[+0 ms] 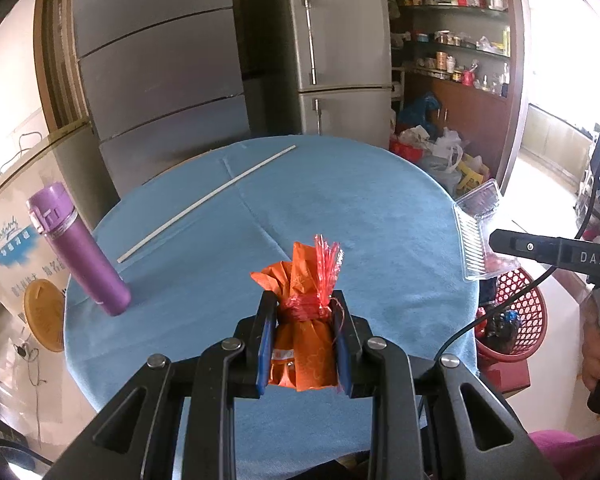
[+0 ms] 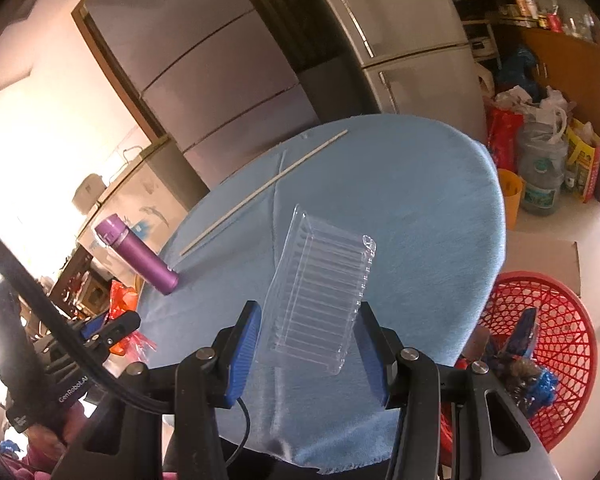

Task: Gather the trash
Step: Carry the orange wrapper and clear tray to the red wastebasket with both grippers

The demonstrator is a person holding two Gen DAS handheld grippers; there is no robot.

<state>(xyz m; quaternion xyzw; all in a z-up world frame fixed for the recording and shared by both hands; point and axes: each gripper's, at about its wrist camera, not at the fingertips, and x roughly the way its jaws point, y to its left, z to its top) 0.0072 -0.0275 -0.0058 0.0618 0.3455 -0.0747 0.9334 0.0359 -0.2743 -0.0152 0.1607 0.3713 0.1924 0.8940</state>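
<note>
My left gripper is shut on an orange packet tied with red cellophane, held above the near part of the blue tablecloth. My right gripper is shut on a clear ribbed plastic tray, which stands tilted between its blue pads. In the left wrist view this tray hangs off the table's right edge, above a red mesh basket. The basket sits on the floor to the right and holds blue and dark wrappers. In the right wrist view the left gripper shows at far left with the packet.
A purple flask stands at the table's left edge. A long white stick lies across the far side of the cloth. Behind the table are fridges, with bags and a water jug on the floor at right. A hand grips the right handle.
</note>
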